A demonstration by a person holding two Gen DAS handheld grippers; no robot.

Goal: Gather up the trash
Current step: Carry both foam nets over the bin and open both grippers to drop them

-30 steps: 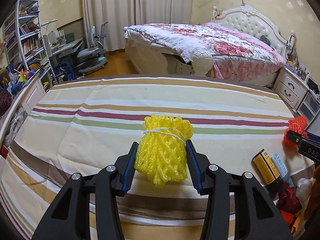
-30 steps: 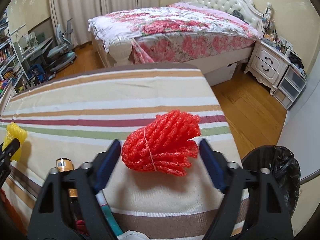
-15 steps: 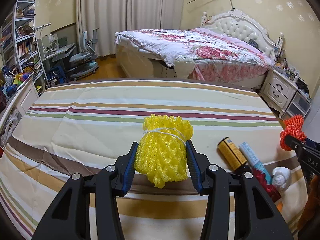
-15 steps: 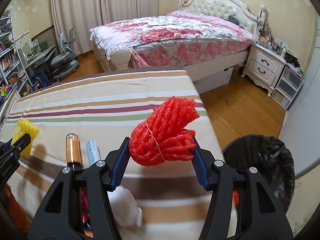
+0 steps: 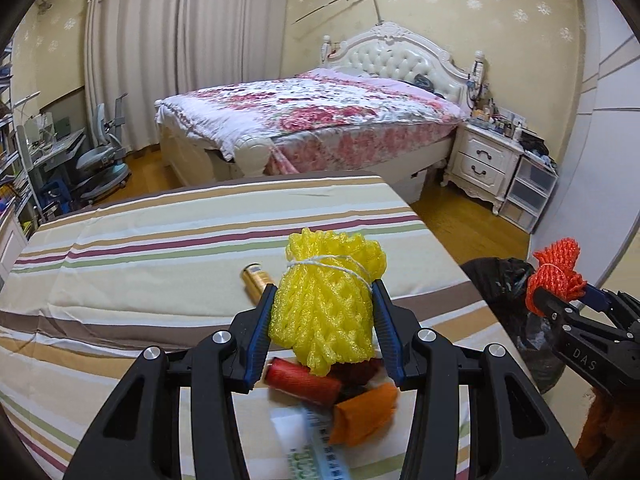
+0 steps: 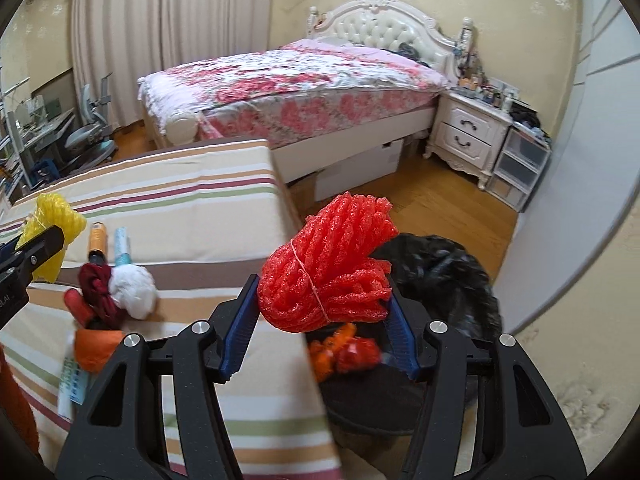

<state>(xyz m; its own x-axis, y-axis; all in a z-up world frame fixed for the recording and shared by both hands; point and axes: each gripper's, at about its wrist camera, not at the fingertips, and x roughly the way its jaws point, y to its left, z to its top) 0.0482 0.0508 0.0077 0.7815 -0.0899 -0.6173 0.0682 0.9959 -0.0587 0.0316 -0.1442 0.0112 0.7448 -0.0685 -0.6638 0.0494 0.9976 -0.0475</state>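
1 yellow foam net bundle point(image 5: 326, 308) is being clamped between the pads of the left gripper point(image 5: 323, 330) above the striped tabletop point(image 5: 160, 248). 1 red foam net bundle point(image 6: 328, 264) is being gripped by the right gripper point(image 6: 320, 320) over 1 black-lined trash bin point(image 6: 448, 272). 1 white wad point(image 6: 132, 286) and 1 gold battery point(image 6: 97, 240) are being left on the cloth.

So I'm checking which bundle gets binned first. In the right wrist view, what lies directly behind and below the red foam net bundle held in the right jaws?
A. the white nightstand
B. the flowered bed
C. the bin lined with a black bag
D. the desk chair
C: the red foam net bundle, clamped in the right gripper, sits just in front of and above the black-bagged bin, past the edge of the striped table.
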